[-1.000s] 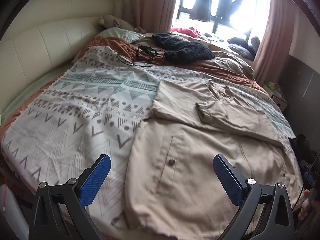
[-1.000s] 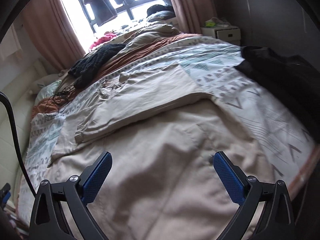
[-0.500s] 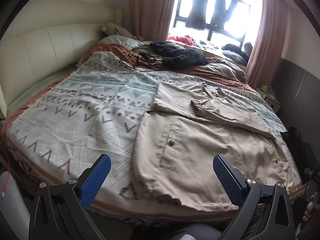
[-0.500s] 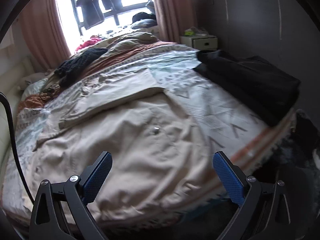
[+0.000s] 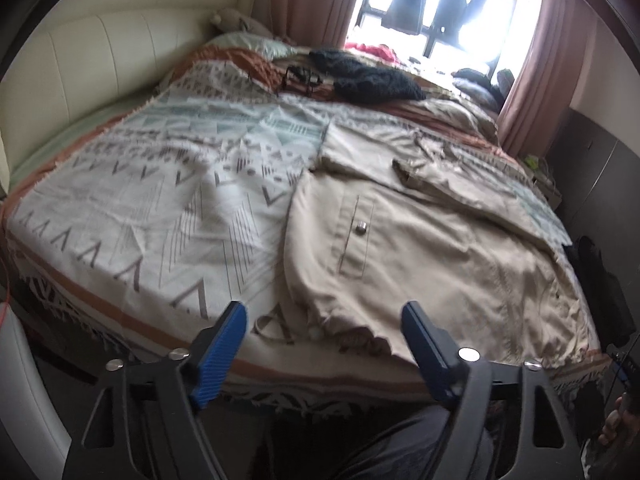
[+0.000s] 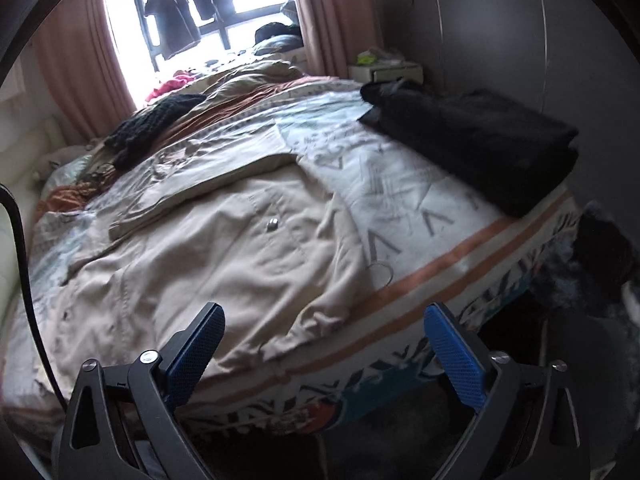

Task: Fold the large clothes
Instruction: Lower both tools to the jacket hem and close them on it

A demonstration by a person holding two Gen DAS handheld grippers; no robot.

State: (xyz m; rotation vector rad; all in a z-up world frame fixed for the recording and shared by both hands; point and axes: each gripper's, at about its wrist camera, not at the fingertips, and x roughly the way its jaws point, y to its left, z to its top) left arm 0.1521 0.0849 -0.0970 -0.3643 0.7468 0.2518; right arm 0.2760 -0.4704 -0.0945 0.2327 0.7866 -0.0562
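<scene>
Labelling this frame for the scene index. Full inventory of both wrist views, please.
beige jacket: 1, beige, flat on the bed's near half, sleeves folded across it, hem at the near edge
patterned blanket: 1, white with grey and teal shapes, orange stripe, covering the bed
black folded garment: 1, black, near right corner of the bed
dark knit garment: 1, black, far end of the bed
headboard: 1, cream, padded, left of the bed
curtains: pink, either side of the window
hanging clothes: dark, in the window, count unclear
nightstand: 1, white, far right
left gripper: blue pads, jaws closing, nothing between
right gripper: blue pads, jaws closing, nothing between
</scene>
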